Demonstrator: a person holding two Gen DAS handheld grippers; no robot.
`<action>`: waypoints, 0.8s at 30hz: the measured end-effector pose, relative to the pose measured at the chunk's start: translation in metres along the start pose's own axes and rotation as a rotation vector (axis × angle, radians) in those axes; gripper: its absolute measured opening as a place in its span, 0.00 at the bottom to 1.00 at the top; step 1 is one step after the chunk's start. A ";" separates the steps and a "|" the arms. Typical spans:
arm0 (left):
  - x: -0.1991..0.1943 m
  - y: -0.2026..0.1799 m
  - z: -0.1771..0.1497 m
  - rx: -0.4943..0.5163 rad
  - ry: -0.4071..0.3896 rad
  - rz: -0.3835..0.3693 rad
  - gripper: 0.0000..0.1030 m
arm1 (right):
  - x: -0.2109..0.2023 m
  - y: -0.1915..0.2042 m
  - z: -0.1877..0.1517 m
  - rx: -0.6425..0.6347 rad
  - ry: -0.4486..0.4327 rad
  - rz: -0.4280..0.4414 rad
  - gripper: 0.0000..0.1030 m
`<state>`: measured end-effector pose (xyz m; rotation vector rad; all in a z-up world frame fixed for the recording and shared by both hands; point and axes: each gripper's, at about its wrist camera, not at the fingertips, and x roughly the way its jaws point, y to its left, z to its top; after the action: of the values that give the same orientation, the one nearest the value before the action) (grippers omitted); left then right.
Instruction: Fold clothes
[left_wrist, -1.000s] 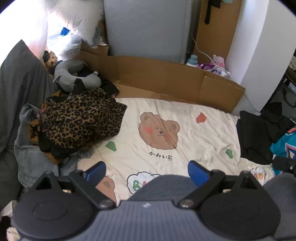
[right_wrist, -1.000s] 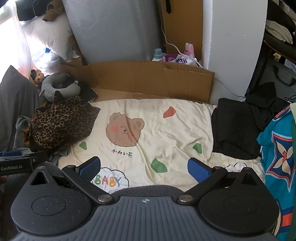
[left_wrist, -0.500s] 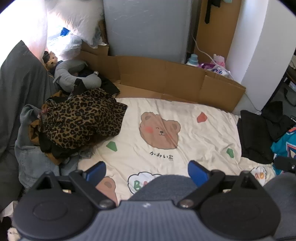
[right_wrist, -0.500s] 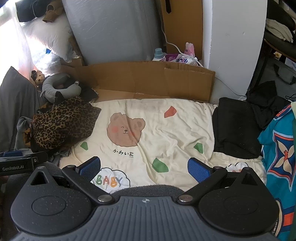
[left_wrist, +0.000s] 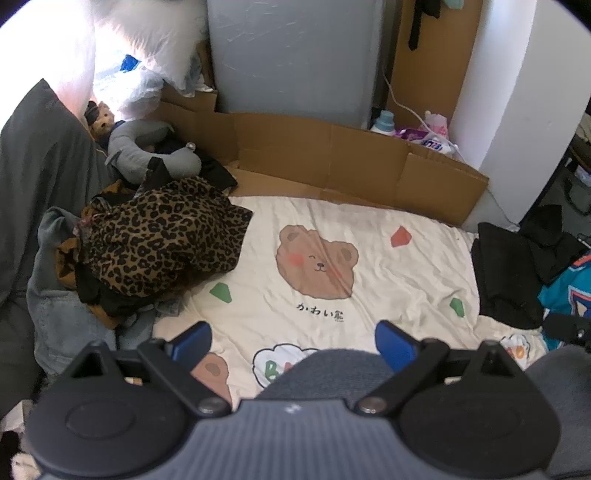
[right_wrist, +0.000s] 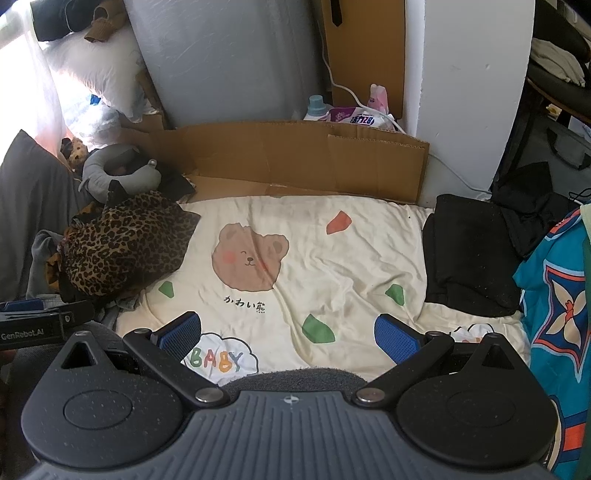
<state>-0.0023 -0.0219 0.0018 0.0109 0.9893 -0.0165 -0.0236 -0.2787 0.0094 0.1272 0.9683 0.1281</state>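
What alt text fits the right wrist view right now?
The open right hand-held gripper hovers empty over a cream bear-print blanket, leopard-print garment piled left, black garment right, cardboard behind.

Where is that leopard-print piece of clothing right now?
The leopard-print garment lies crumpled on top of a clothes heap at the left edge of the bear-print blanket in both views, just in front of the grey neck pillow.

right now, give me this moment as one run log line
left gripper open, empty | right gripper open, empty | leopard garment piled left | black garment right | blanket bare in middle | no fold begun
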 end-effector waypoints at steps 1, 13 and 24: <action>0.000 0.000 0.000 -0.001 0.000 -0.002 0.94 | 0.000 0.000 0.000 0.001 0.000 -0.001 1.00; -0.003 0.009 0.004 -0.007 0.001 -0.092 0.94 | -0.011 0.004 0.001 -0.003 -0.023 -0.063 1.00; -0.018 0.031 0.021 -0.015 -0.067 -0.087 0.94 | -0.035 0.003 0.009 0.053 -0.161 -0.006 1.00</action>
<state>0.0061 0.0088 0.0281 -0.0466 0.9226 -0.0885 -0.0355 -0.2819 0.0434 0.1806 0.8120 0.0850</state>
